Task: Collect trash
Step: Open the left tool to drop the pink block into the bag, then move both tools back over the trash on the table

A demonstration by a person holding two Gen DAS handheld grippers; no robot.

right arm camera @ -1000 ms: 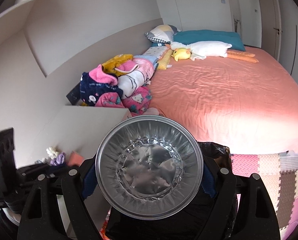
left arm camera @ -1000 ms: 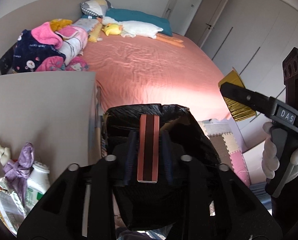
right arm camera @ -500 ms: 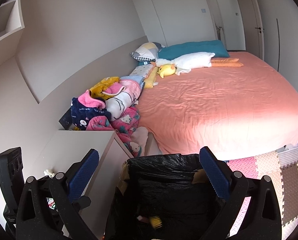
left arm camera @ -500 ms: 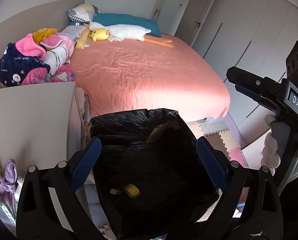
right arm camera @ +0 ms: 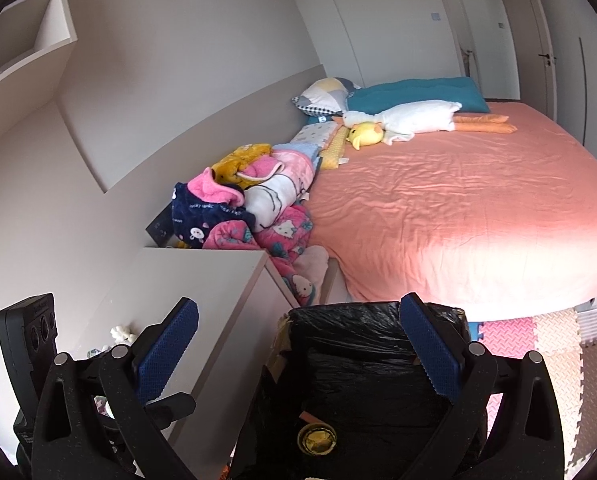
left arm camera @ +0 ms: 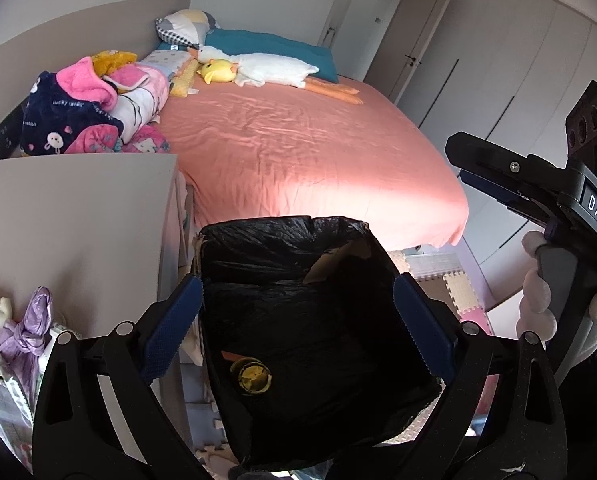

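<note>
Lying on the bottom of the black-lined bin [left arm camera: 298,304], a gold foil dish [left arm camera: 254,376] rests face up, with a pinkish strip [left arm camera: 234,356] just beside it. We see the same dish [right arm camera: 316,438] from the right wrist view, low in the bin [right arm camera: 362,360].

We hold our left gripper [left arm camera: 296,322] above the bin's mouth, its jaws spread wide with nothing between them; they have just been opening. The dish sits well below and a little toward the left blue pad [left arm camera: 170,328]. Our right gripper [right arm camera: 294,350] is likewise fully spread and empty, its jaws also having just opened further; its right pad [right arm camera: 430,354] overlaps the bin's far rim in view, and its left pad [right arm camera: 166,350] hangs over the cabinet [right arm camera: 202,280]. In the left wrist view the right gripper [left arm camera: 510,184] shows from the side, held by a white-gloved hand [left arm camera: 538,292] to the right of the bin.

The bin stands just beside the cabinet [left arm camera: 66,216] on one side and close to the foot of the pink bed [left arm camera: 298,152] beyond. A torn cardboard flap [left arm camera: 338,256] shows through the liner at the far rim. Foam floor mats [right arm camera: 538,344] lie open to the right. On the cabinet's near corner sit a purple bag [left arm camera: 26,324] and some wrappers [left arm camera: 2,396]; the rest of its top is bare. A heap of blankets [right arm camera: 242,204] lies at the bed's near edge against the wall.
</note>
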